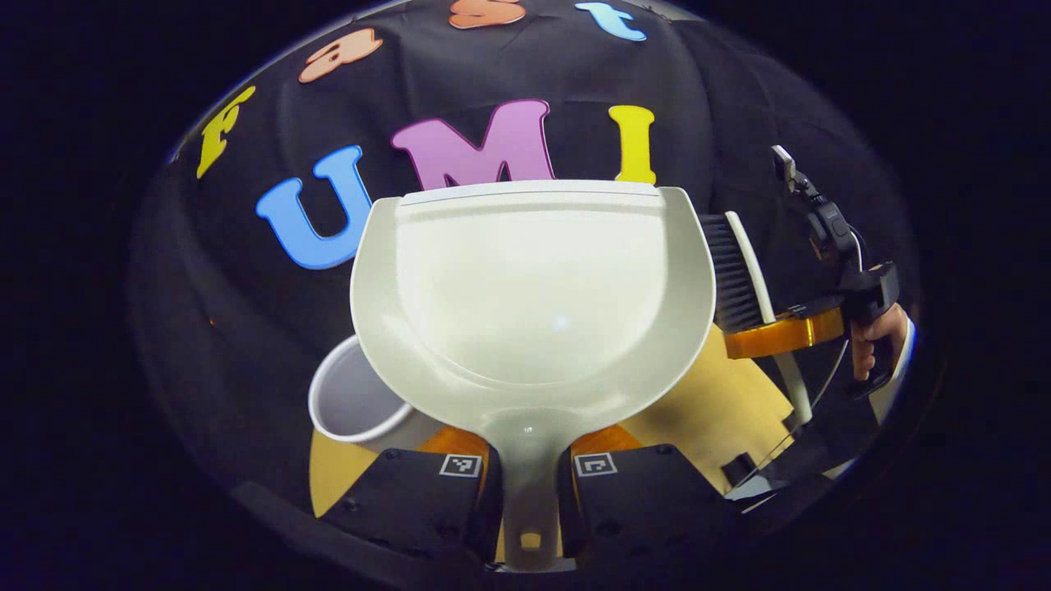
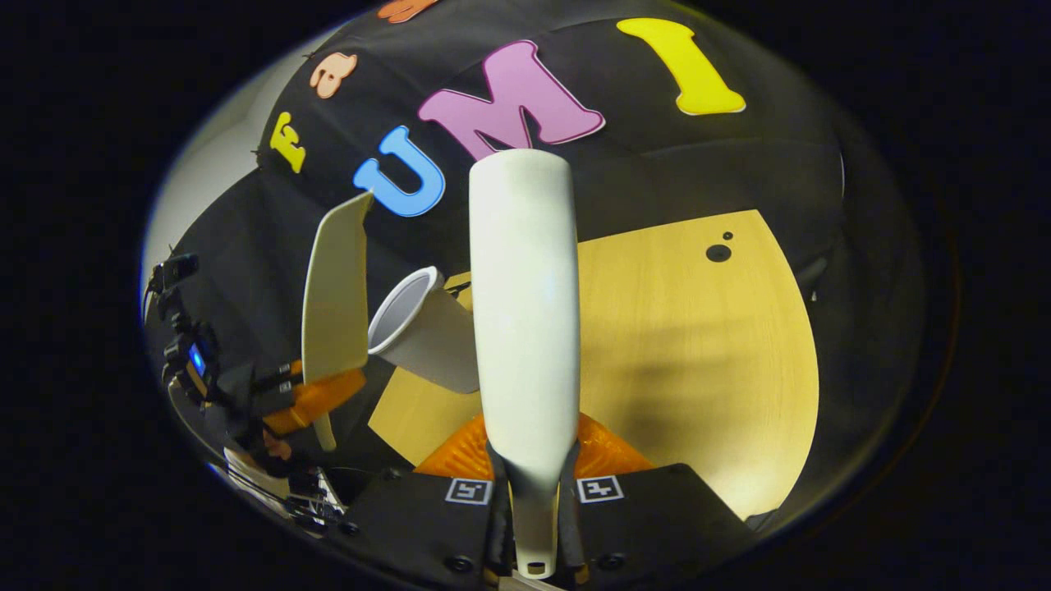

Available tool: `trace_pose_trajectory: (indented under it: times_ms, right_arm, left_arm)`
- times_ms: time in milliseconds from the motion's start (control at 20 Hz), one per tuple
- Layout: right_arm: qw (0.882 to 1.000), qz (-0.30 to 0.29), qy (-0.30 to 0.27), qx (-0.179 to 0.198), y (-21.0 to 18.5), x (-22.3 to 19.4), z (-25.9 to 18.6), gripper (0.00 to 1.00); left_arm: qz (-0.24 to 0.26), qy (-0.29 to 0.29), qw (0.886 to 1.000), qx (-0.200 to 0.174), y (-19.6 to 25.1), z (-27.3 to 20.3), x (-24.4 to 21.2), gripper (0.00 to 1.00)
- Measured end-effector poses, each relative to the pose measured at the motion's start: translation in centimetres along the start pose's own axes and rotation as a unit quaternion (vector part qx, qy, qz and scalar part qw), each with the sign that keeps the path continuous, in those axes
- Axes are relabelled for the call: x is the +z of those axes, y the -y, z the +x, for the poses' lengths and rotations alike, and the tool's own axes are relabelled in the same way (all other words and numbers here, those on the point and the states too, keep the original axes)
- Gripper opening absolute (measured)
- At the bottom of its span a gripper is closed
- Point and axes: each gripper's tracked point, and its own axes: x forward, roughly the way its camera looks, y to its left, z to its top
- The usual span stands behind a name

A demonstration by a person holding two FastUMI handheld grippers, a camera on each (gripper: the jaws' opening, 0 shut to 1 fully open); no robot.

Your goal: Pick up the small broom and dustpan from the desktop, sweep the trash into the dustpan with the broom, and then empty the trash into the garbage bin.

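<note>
Dustpan [image 1: 534, 304] cream, empty, handle clamped in left tongs [image 1: 530, 484]; right tongs [image 2: 534, 501] clamp white broom [image 2: 525, 312] handle.

White dustpan [image 1: 534, 304] and broom [image 2: 525, 328] are held aloft beside the grey bin [image 1: 353, 402].

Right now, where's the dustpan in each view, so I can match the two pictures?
Left gripper view: the dustpan faces the camera at centre, its handle clamped in the left tool.
Right gripper view: left of centre, seen edge-on, left of the broom.
Shared landmark: the white garbage bin, just beside the dustpan in both.
</note>
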Motion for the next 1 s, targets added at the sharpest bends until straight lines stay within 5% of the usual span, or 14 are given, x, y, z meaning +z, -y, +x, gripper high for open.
trace_pose_trajectory:
  times_ms: [250, 550, 1000]
  right_arm:
    - [0.992, 0.045, -0.070, -0.094, 3.9, -5.7, 4.0, 0.23]
    - [0.963, 0.064, -0.201, -0.167, 8.1, -14.1, 10.6, 0.24]
    - [0.922, 0.056, -0.300, -0.237, 11.2, -19.8, 14.3, 0.24]
  left_arm:
    - [-0.048, -0.117, 0.992, 0.004, 1.7, 7.5, -7.1, 0.25]
    - [-0.038, -0.240, 0.970, -0.003, 2.0, 13.3, -14.3, 0.25]
    - [-0.096, -0.308, 0.946, -0.021, 2.4, 14.7, -12.5, 0.25]
